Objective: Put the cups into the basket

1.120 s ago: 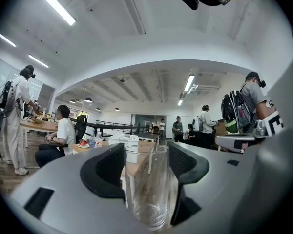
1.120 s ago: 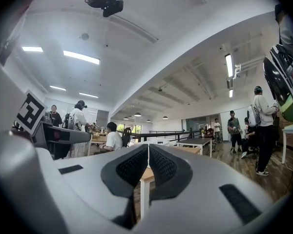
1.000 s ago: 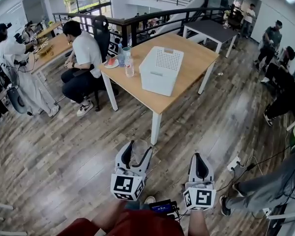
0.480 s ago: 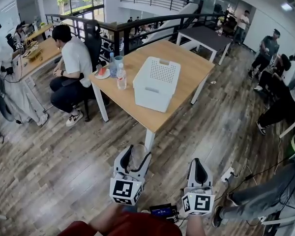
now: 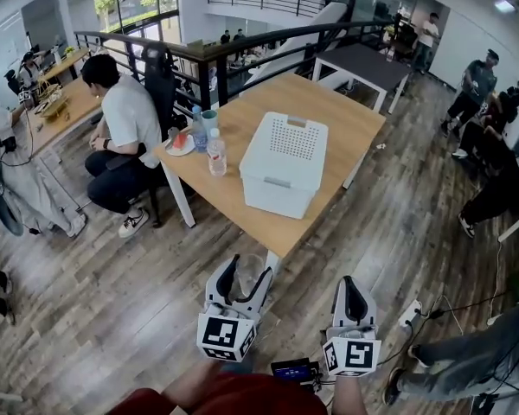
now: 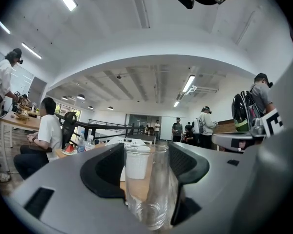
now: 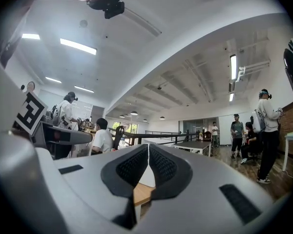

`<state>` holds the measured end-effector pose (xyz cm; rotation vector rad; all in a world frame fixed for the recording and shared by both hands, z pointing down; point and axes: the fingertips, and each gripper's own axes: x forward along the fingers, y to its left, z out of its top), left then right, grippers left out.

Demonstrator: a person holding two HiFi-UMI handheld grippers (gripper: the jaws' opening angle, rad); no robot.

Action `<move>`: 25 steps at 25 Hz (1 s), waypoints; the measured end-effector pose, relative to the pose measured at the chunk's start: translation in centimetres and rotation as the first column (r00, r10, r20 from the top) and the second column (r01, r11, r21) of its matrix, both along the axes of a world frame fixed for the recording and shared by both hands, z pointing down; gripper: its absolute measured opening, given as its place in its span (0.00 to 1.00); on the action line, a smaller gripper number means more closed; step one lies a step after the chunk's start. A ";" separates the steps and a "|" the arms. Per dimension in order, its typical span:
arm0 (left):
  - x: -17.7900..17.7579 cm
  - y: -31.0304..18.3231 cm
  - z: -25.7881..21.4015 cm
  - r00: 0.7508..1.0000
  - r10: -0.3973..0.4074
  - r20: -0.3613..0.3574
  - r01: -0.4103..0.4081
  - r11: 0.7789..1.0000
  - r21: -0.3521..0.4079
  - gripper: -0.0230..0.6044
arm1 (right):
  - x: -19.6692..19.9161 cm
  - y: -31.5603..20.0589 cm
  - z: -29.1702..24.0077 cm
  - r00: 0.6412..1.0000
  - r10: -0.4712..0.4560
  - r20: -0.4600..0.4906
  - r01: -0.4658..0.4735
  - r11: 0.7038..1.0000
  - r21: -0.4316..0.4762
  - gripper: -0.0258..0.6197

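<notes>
- Cup (image 6: 146, 184) — clear glass, sat clamped between the left gripper (image 5: 245, 273) jaws, short of the table (image 5: 229, 193).
- Right gripper (image 7: 148, 152) jaws were pressed together, empty.
- Basket (image 5: 275, 195) and table had drawn nearer over the last second — approach likely underway, drop not yet made.

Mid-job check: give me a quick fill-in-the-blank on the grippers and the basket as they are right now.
The left gripper is shut on a clear glass ____.
The right gripper has its jaws ____, with nothing between them.
The white basket stands on the wooden ____.
Missing words: cup; shut; table.
</notes>
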<state>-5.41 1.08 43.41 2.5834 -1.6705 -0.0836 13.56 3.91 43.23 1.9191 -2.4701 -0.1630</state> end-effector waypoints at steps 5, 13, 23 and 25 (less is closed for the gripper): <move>-1.4 -3.8 -0.8 1.000 0.026 0.000 -0.026 1.000 0.000 0.49 | -1.4 -3.7 -0.4 1.000 0.020 0.000 -0.020 1.000 -0.005 0.06; -3.8 -8.5 -1.7 0.998 0.064 -0.010 -0.064 0.998 0.000 0.49 | -4.4 -8.6 -1.5 0.999 0.036 -0.010 -0.036 0.999 0.001 0.06; -5.3 -13.1 -2.1 0.997 0.080 -0.017 -0.080 0.997 -0.003 0.49 | -5.4 -12.5 -1.6 0.998 0.059 0.007 -0.059 0.998 0.006 0.06; -5.3 -14.2 -2.1 0.997 0.077 -0.015 -0.077 0.997 -0.004 0.49 | -5.1 -13.7 -1.4 0.998 0.059 0.014 -0.060 0.998 0.009 0.06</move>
